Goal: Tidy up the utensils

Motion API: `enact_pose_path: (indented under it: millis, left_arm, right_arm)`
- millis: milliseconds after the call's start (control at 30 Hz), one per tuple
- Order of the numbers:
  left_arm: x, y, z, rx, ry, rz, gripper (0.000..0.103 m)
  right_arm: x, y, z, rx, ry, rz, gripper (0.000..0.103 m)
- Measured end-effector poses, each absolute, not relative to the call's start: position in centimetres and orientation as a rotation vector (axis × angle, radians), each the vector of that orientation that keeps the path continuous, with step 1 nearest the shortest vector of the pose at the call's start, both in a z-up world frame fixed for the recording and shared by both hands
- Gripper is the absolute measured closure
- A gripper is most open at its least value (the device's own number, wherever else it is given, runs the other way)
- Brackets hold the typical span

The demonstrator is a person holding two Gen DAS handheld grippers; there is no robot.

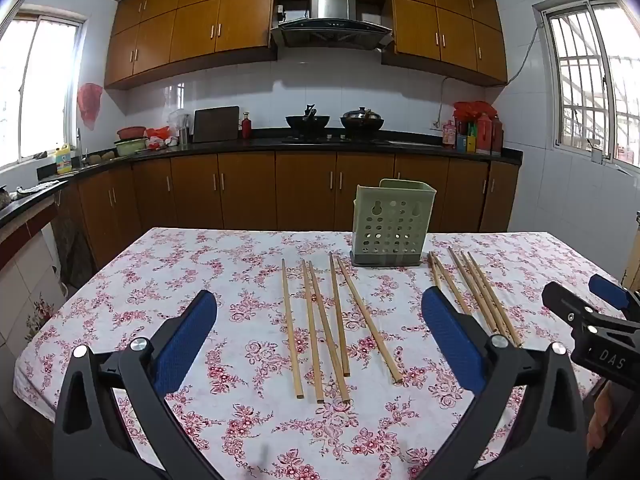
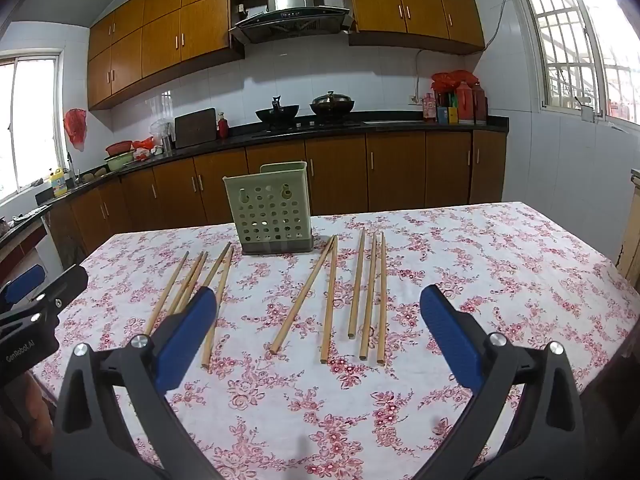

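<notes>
**A:** Kitchen cabinets behind, and from the left wrist view a table under a floral pink-and-white tablecloth [image 1: 180, 264]. What could go wrong?

**B:** Five thin round wooden chopsticks [image 1: 320, 328] lie loose mid-table — nudge one and it likely rolls or knocks its neighbours askew. The perforated pale-green plastic utensil holder [image 1: 390, 226] near the far edge looks light; a clumsy drop could tip it.

**A:** And the left gripper [image 1: 320, 316]?

**B:** Jaws spread wide, holding nothing, above the cloth.

**A:** Right wrist view?

**B:** A second set of five wooden sticks [image 2: 348, 292] lies toward the right edge, two crossing at their far tips — they may snag together. The right gripper [image 2: 318, 312] gapes too, empty, touching nothing.
</notes>
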State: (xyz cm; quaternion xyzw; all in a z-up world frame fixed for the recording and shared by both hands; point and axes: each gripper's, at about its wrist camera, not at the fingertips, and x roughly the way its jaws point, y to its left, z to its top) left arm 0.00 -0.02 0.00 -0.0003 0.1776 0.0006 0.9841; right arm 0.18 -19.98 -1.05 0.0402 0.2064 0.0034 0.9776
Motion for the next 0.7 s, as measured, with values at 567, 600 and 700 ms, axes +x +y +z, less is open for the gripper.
enact_pose_path:
  millis: [567,600,700]
  left_arm:
    - [0.04,0.03,0.09,-0.004,0.361,-0.006,0.002]
    - [0.04,0.03,0.06,-0.004,0.361,-0.005,0.002]
    - [0.06,0.04,0.06,-0.004,0.361,-0.005,0.002]
  right_arm:
    - [0.25,-19.93,-1.11,0.081,0.417,0.008,0.004]
    - [0.24,-19.93,-1.12,0.081,0.417,0.008,0.004]
    - [0.23,-19.92,-1.14,0.081,0.417,0.007,0.004]
